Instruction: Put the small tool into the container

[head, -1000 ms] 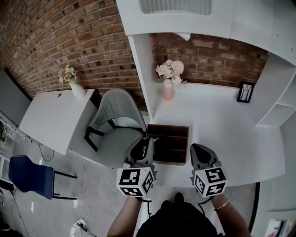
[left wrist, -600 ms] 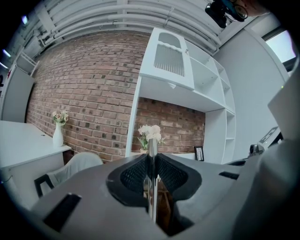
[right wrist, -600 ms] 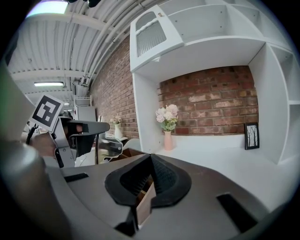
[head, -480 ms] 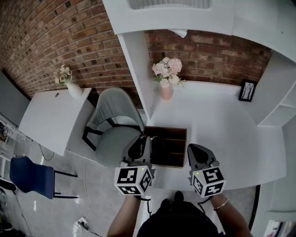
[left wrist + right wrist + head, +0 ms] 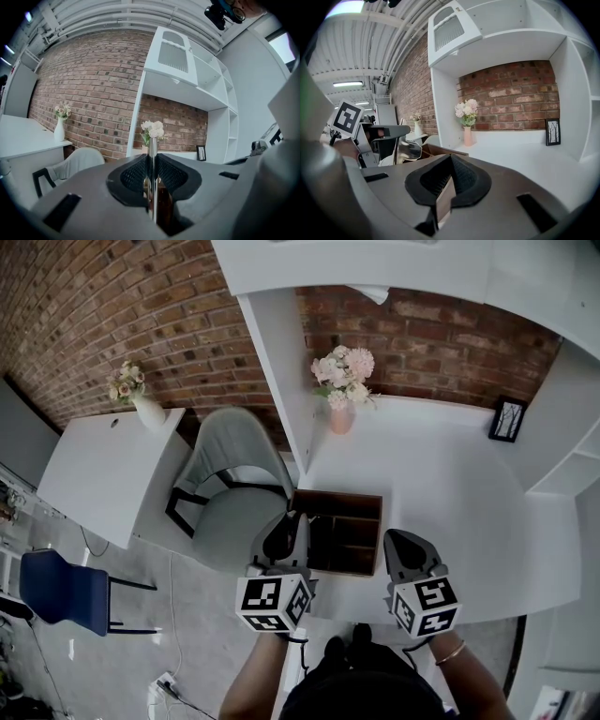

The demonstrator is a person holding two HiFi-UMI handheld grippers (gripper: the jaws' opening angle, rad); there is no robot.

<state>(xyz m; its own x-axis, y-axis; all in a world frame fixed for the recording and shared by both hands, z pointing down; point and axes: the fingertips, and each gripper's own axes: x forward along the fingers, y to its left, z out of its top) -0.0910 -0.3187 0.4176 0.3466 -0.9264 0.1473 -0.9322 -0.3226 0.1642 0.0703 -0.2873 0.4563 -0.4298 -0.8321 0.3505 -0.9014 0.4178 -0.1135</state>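
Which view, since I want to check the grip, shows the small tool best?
The left gripper view: the small tool stands edge-on, clamped in the jaws of the left hand-held gripper. The right gripper view shows it small, from the side; the head view hardly shows it.

Left gripper (image 5: pixel 298 519), right gripper (image 5: pixel 394 538): grey shells, black-white marker cubes (image 5: pixel 274 603); gold bracelet (image 5: pixel 448 652).

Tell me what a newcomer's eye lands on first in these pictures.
The left tongs, low in the head view, are shut on a thin shiny small tool standing upright between them. Right ahead, a dark wooden container with compartments sits at the near edge of the white desk. Farther back, pale flowers in a pink vase stand before the red brick wall.
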